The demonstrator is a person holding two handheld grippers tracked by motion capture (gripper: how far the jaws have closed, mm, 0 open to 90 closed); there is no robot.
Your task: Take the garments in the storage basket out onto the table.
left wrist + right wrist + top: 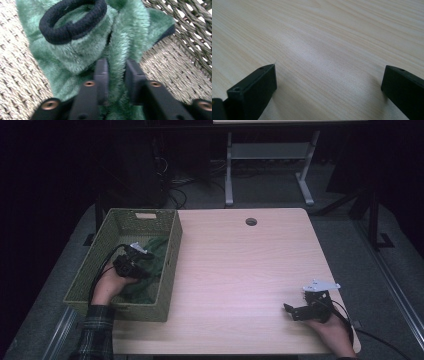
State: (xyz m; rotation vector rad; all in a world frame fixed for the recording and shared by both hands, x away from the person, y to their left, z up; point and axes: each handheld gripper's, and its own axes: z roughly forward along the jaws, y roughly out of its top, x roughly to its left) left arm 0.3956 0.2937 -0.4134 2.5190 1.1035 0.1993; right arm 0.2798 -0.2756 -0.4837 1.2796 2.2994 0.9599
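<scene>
In the woven basket (107,232), left gripper (117,72) clenched on green plush garment (82,52); right gripper (328,82) released above bare table (240,270).

The high view shows one wooden table (240,270), filling the middle of the frame, with one round hole (251,222) near its upper edge. One green woven basket (116,222) sits at the left of the frame, and one green fleecy garment (157,252) lies inside it. In the left gripper view, one dark knitted cuff (72,23) of that garment curls at the upper left of the frame. Two grippers are counted: one left gripper (134,262) in the basket, one right gripper (300,311) at the lower right of the high view. Two hands hold them, one each. One second table frame (270,157) stands at the upper centre.
</scene>
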